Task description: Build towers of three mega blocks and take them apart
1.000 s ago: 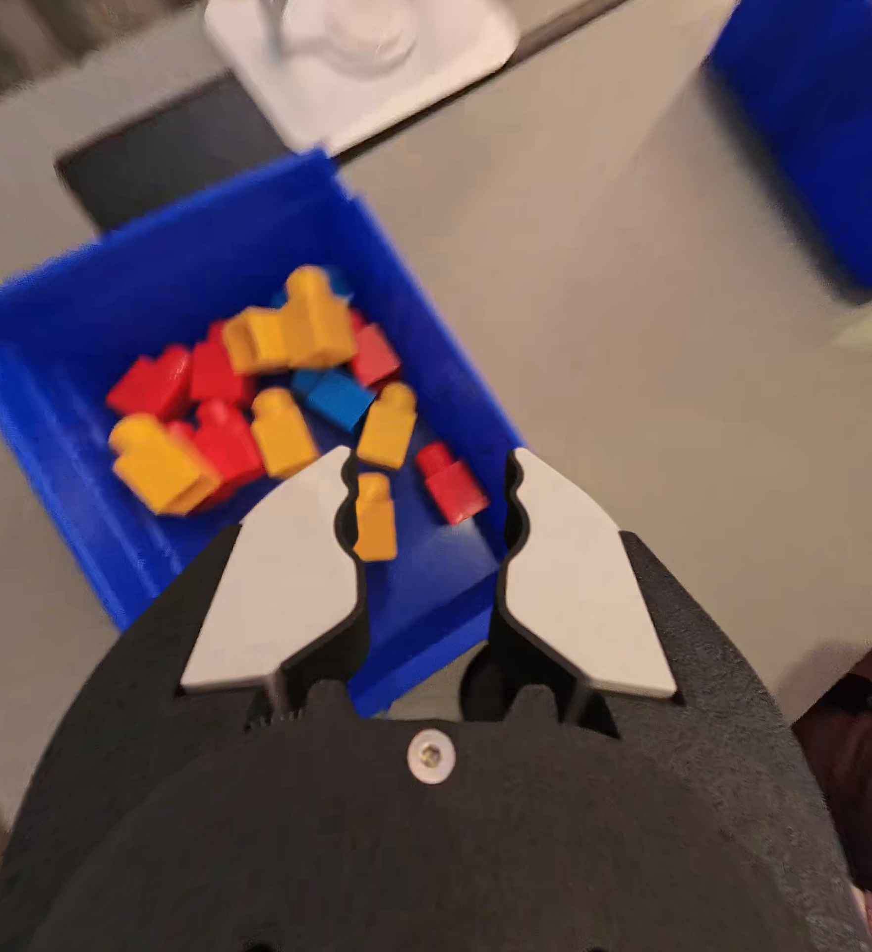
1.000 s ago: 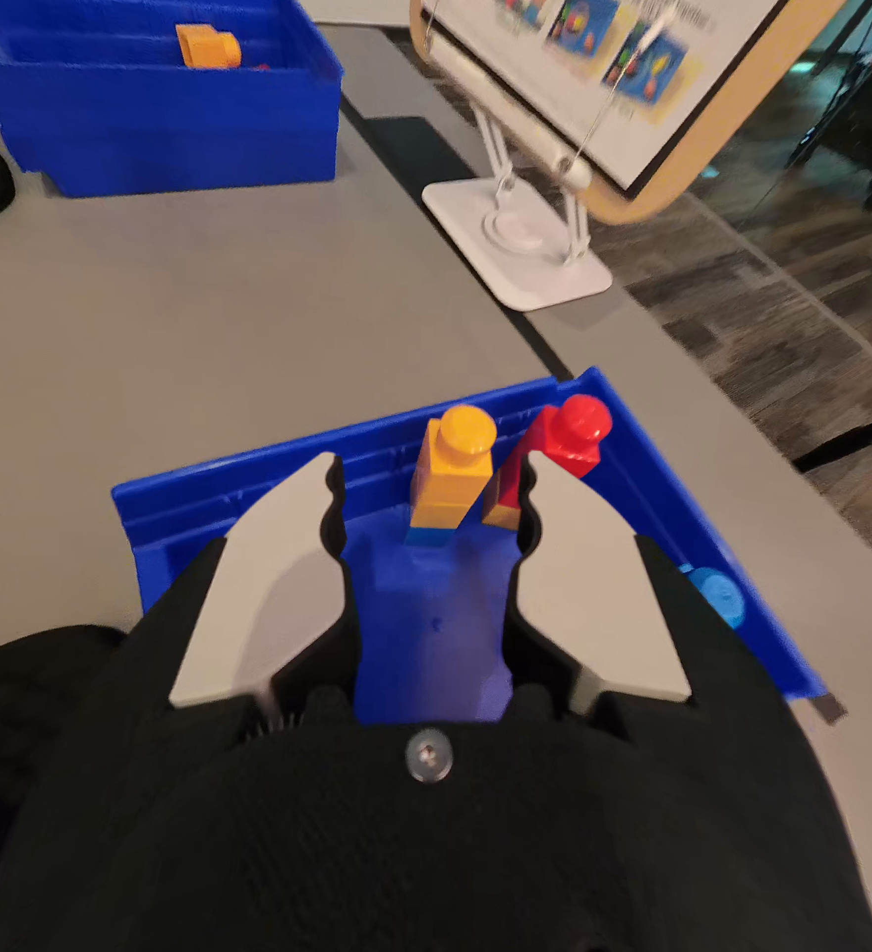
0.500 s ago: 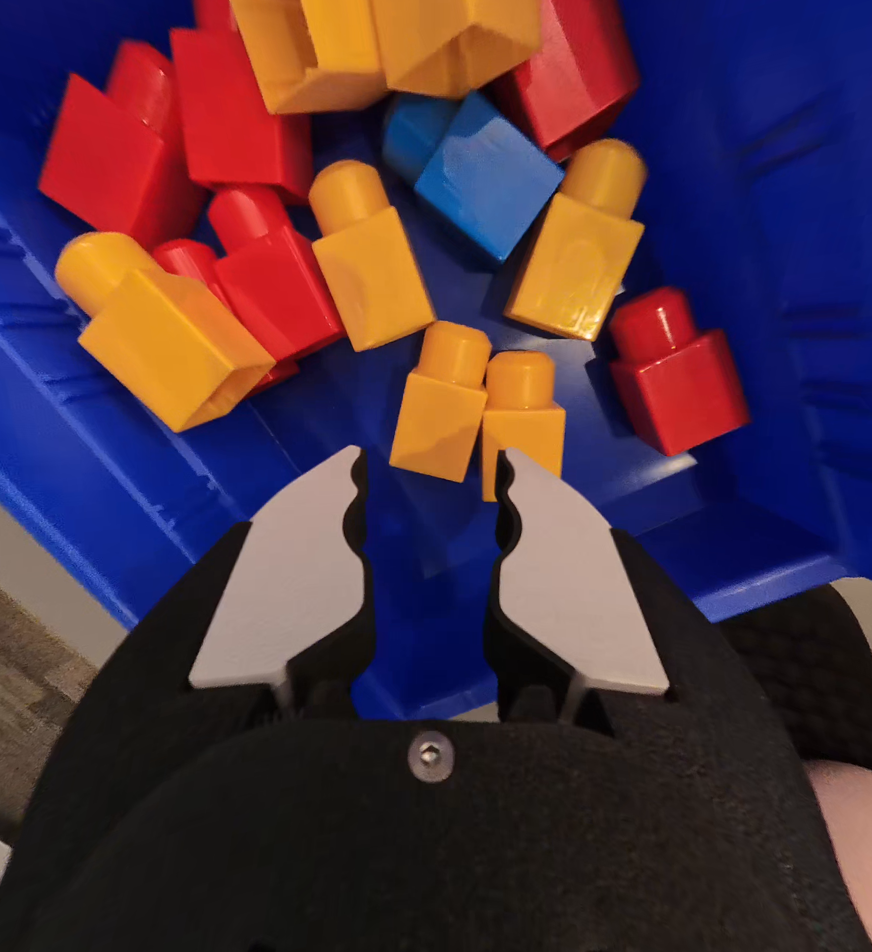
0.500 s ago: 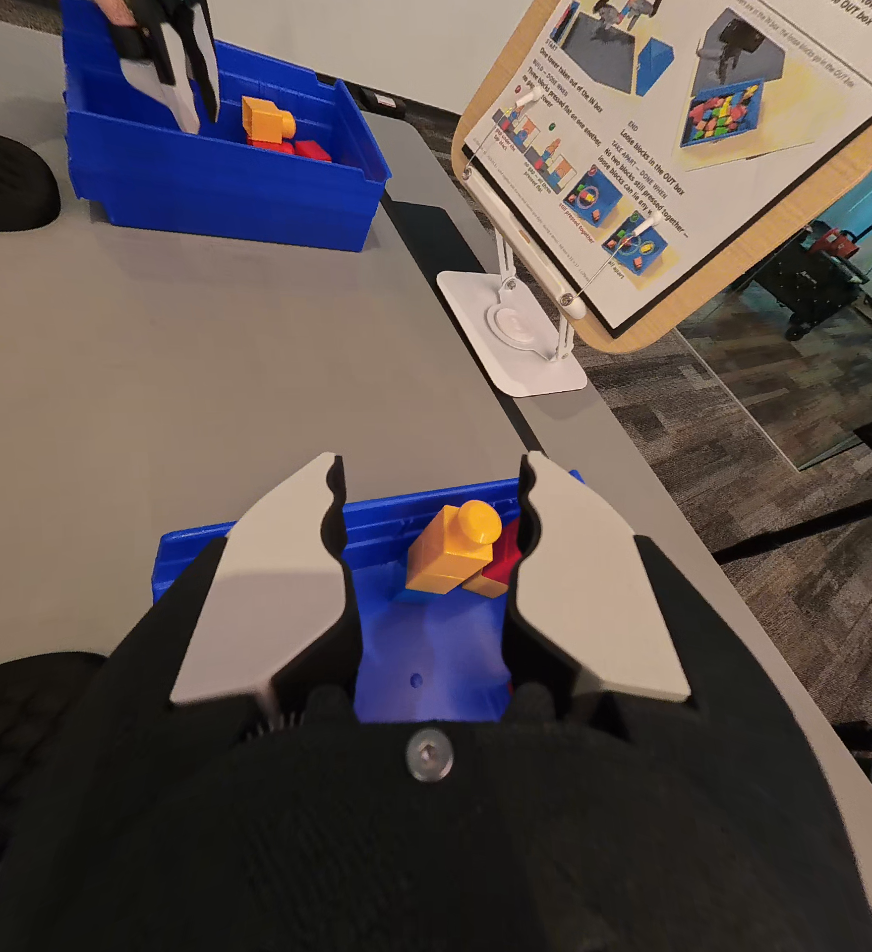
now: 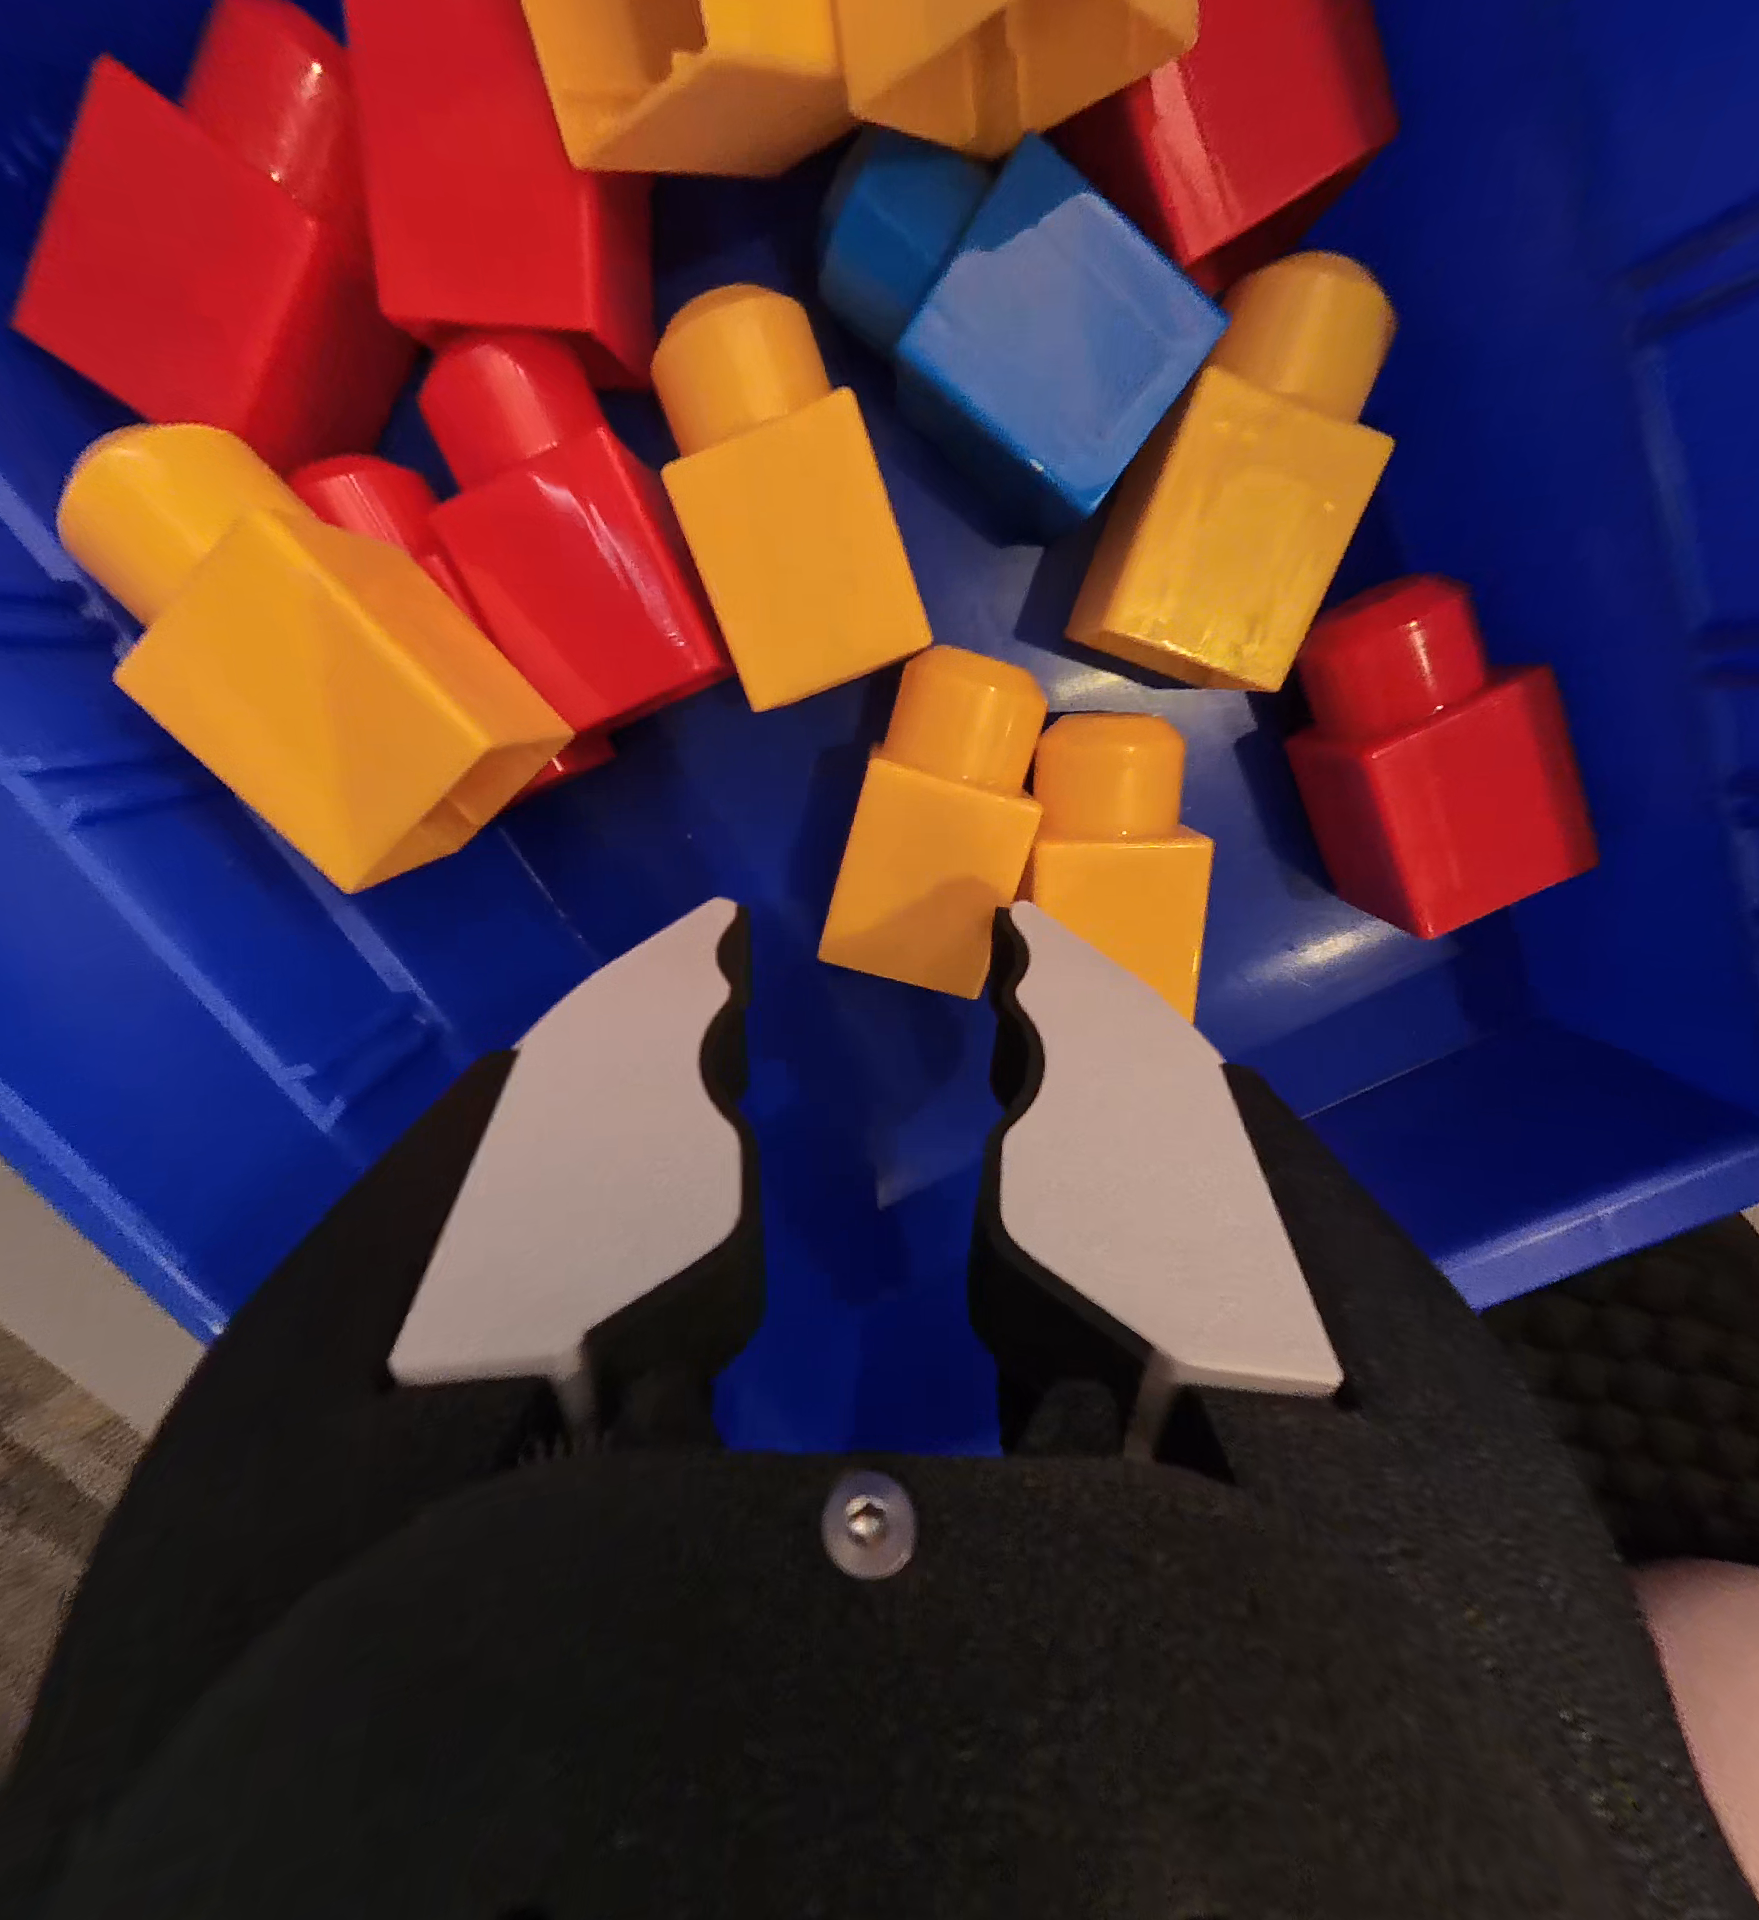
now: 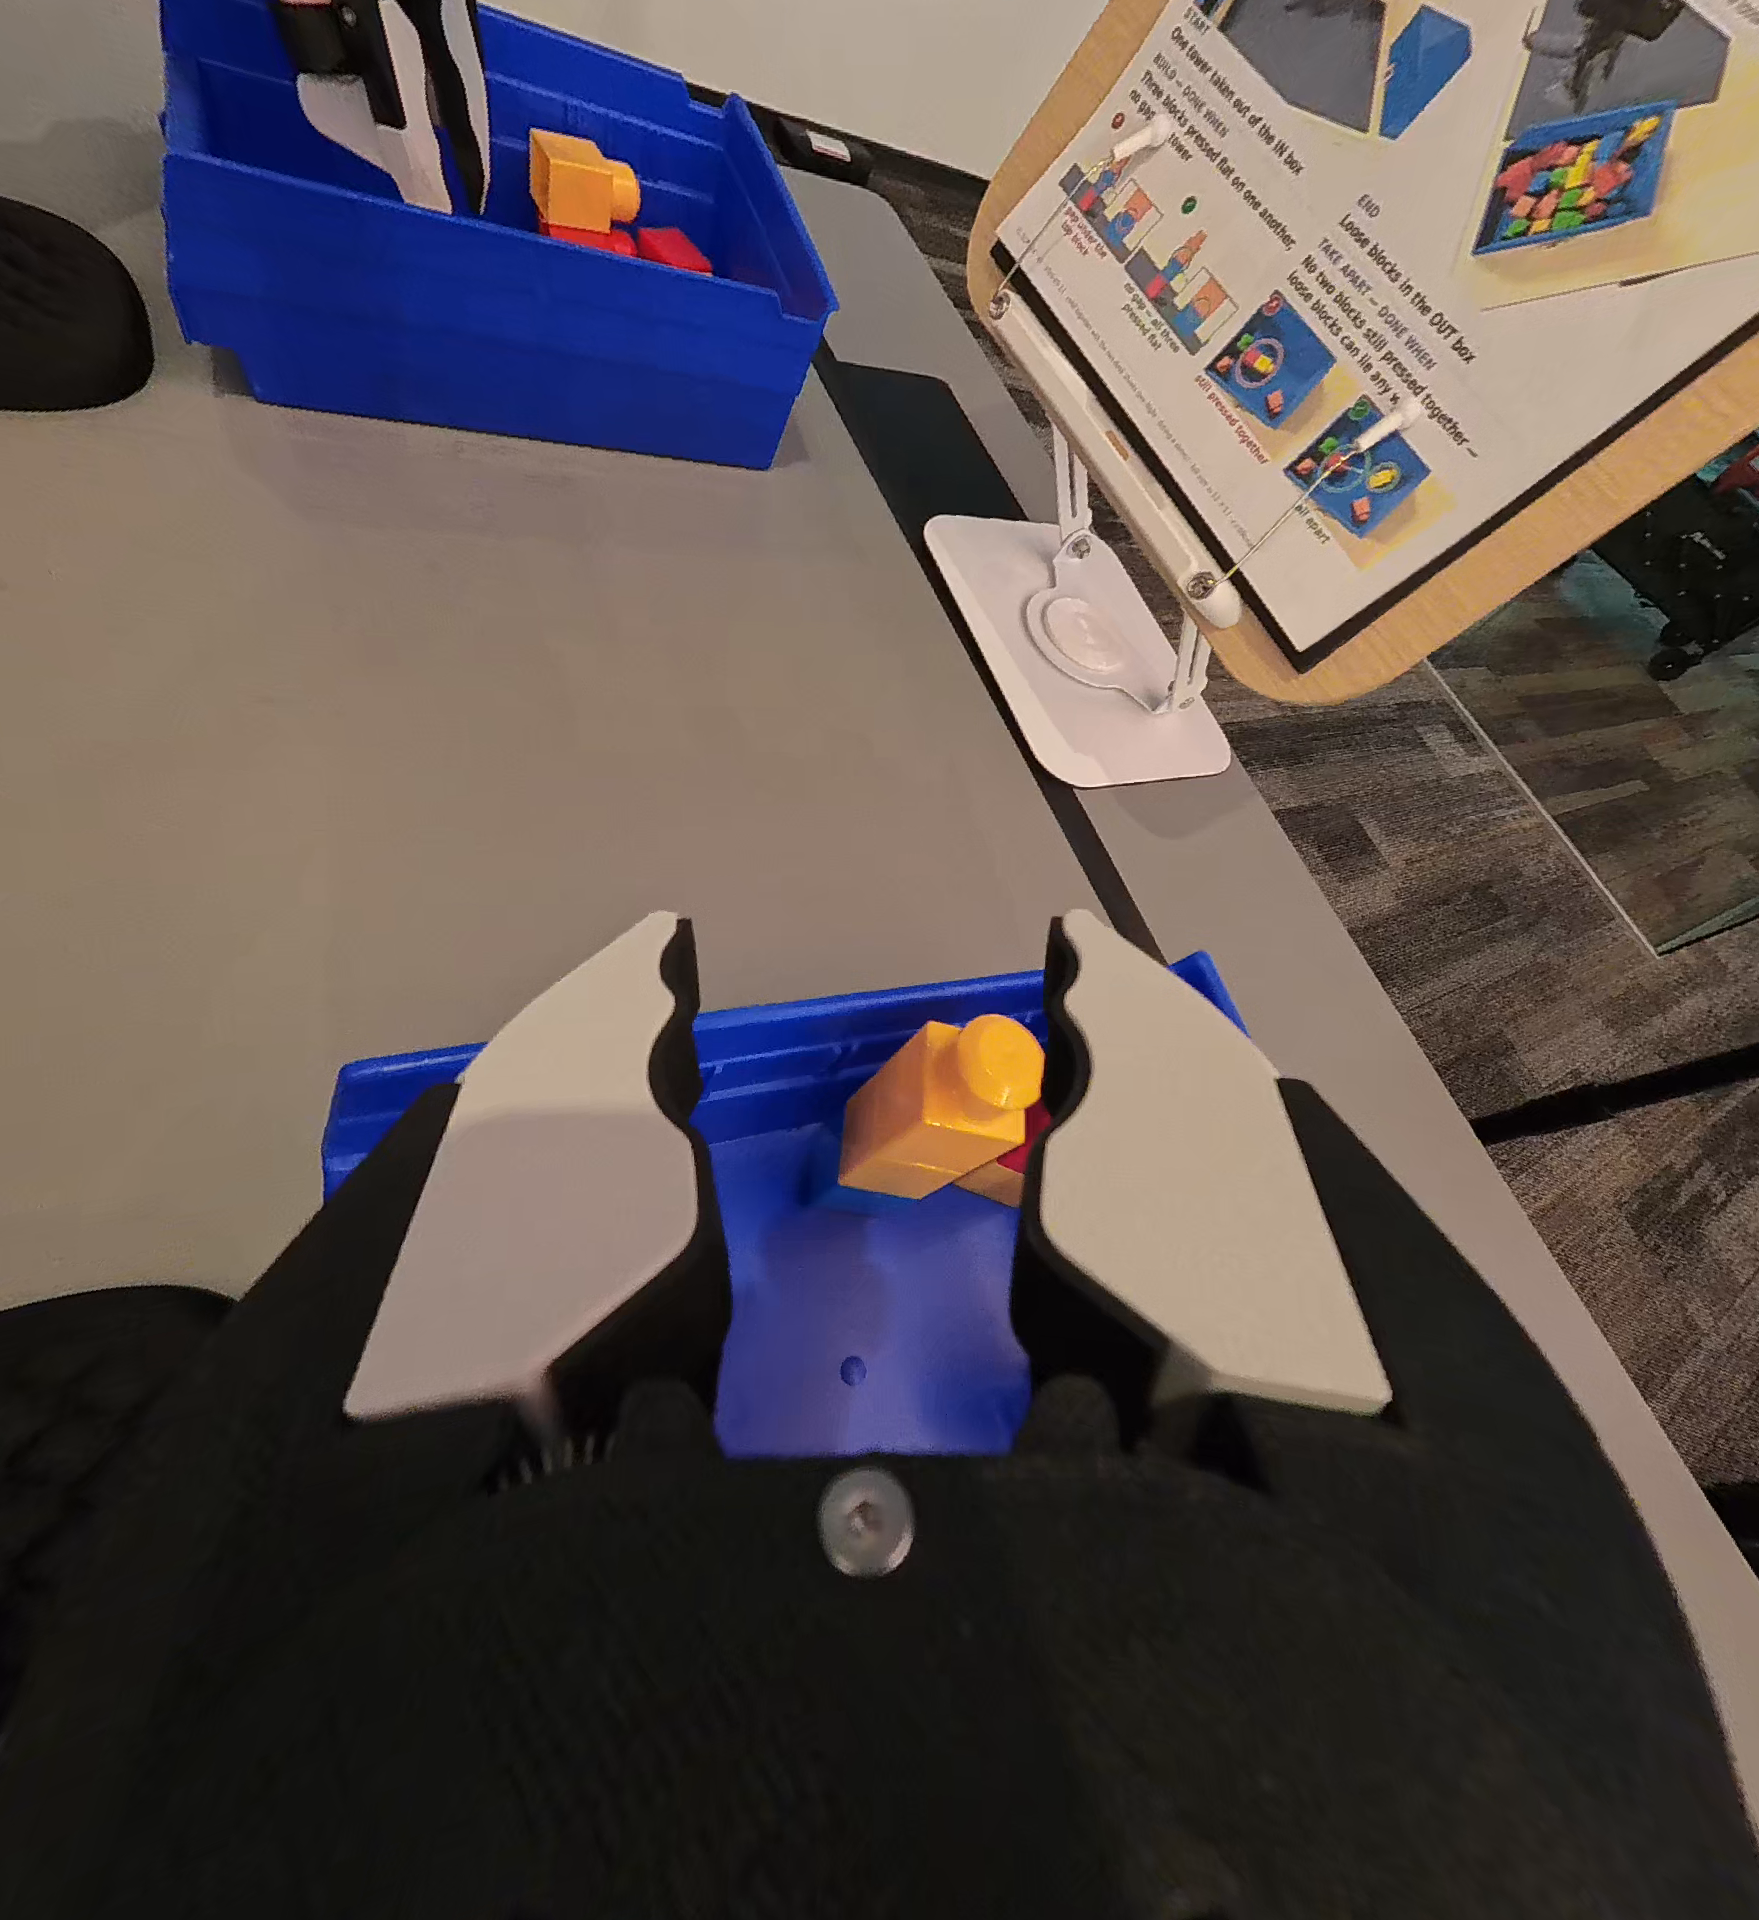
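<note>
Since a second ago, the left gripper [image 5: 864, 935] has been dropping from above the table into the bin [image 5: 231, 997] and narrowing; its jaws are standing apart, empty, at the base of a yellow block [image 5: 927, 873]. That block is lying touching a second yellow one [image 5: 1124, 862]. Slipping the right fingertip [image 5: 1020, 935] cleanly between the two looks wise before squeezing. Farther off, the right gripper [image 6: 864, 935] is hovering open over another bin [image 6: 854, 1299] holding a tipped tower [image 6: 942, 1122].

**Both our grippers open, nothing held**

We tilt our left gripper [image 5: 870, 940] steeply downward, its grey fingers [image 5: 636, 1049] moderately parted. We hold our right gripper [image 6: 864, 956] higher and flatter, its fingers [image 6: 1155, 1091] spread wider, gripping nothing.
</note>
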A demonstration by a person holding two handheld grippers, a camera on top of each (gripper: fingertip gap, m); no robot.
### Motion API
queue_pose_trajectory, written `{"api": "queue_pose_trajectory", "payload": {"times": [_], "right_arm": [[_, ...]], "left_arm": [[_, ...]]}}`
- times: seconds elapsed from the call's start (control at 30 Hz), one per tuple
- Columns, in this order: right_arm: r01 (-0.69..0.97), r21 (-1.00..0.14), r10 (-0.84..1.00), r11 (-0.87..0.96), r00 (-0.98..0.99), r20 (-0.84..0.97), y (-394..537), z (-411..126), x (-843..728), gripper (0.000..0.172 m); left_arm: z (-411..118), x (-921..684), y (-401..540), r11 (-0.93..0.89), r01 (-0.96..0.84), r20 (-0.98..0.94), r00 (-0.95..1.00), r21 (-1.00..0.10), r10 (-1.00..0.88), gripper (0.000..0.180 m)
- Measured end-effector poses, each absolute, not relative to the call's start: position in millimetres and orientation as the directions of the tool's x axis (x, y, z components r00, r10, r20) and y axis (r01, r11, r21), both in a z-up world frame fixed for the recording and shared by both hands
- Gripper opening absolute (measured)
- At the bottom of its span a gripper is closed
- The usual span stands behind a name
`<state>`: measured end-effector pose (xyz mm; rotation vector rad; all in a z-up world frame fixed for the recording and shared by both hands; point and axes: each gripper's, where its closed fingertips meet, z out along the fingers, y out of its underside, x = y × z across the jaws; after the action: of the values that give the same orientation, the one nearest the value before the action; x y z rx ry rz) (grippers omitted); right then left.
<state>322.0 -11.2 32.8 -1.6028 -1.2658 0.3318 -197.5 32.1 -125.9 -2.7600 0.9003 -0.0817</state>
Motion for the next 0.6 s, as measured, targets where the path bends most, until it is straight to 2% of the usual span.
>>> {"api": "queue_pose_trajectory", "payload": {"times": [0.13, 0.27, 0.33, 0.4, 0.5, 0.57, 0.6], "right_arm": [[0.563, -0.823, 0.847, 0.077, 0.399, 0.352, -12, 31, 319, 0.065], [0.570, -0.818, 0.850, 0.077, 0.392, 0.353, -13, 30, 318, 0.065], [0.569, -0.818, 0.851, 0.078, 0.389, 0.352, -13, 30, 318, 0.064], [0.572, -0.817, 0.854, 0.078, 0.384, 0.350, -13, 29, 317, 0.064], [0.578, -0.813, 0.859, 0.072, 0.378, 0.345, -12, 26, 315, 0.064], [0.584, -0.809, 0.862, 0.068, 0.374, 0.343, -11, 24, 315, 0.064], [0.587, -0.807, 0.862, 0.066, 0.373, 0.342, -11, 23, 315, 0.064]], "left_arm": [[-130, -188, 26, -0.768, -0.593, 0.039, 0.785, -0.242, -0.619, 0.044], [-149, -198, 19, -0.771, -0.624, 0.011, 0.776, -0.128, -0.630, 0.044], [-156, -201, 20, -0.770, -0.632, -0.010, 0.773, -0.089, -0.634, 0.034], [-156, -197, 24, -0.749, -0.655, -0.028, 0.754, -0.101, -0.656, 0.019], [-152, -185, 25, -0.699, -0.701, -0.030, 0.709, -0.139, -0.705, 0.006], [-147, -187, 25, -0.702, -0.701, -0.058, 0.712, -0.128, -0.700, 0.006], [-145, -191, 27, -0.711, -0.692, -0.083, 0.721, -0.123, -0.688, 0.014]]}}
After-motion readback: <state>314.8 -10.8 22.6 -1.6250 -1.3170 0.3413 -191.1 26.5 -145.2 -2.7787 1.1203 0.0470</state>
